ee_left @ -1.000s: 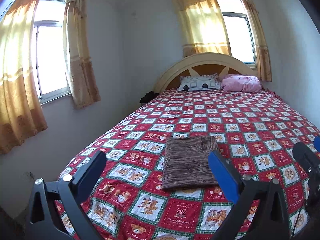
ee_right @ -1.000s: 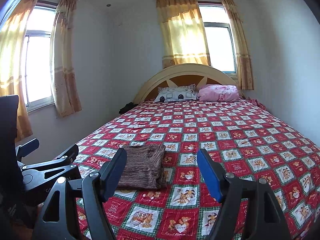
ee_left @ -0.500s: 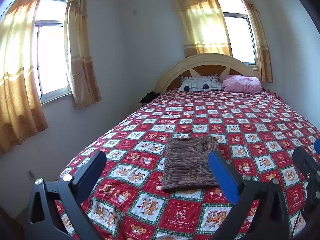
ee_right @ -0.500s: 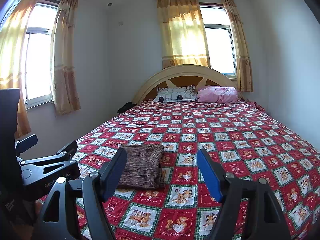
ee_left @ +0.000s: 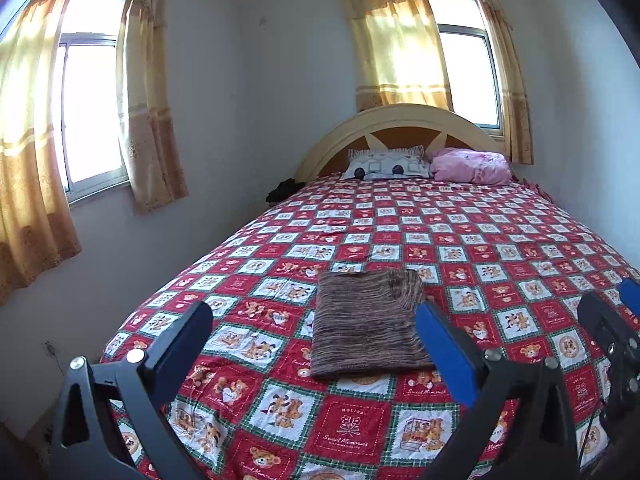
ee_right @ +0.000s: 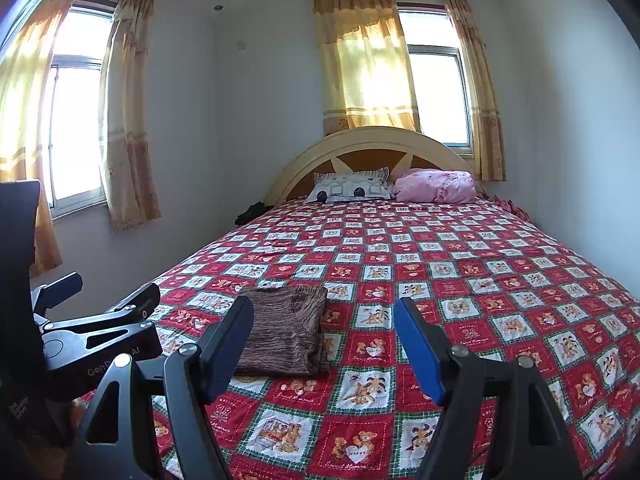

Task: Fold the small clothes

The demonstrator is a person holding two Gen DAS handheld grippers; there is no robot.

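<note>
A brown striped knit garment [ee_left: 366, 322] lies folded into a flat rectangle on the red patchwork bedspread [ee_left: 480, 248], near the foot of the bed; it also shows in the right wrist view [ee_right: 286, 330]. My left gripper [ee_left: 314, 318] is open and empty, held back from the bed with the garment seen between its fingers. My right gripper [ee_right: 324, 314] is open and empty, to the right of the garment. The left gripper's body [ee_right: 100, 336] shows at the left of the right wrist view.
A patterned pillow [ee_left: 386, 164] and a pink pillow [ee_left: 470, 166] lie against the curved headboard [ee_left: 400, 120]. A dark object [ee_left: 284, 190] sits beside the bed's far left corner. Curtained windows [ee_left: 88, 108] line the left and back walls.
Both grippers have drawn back and risen slightly from the bed, so the view shifts a little. The folded garment has not moved.
</note>
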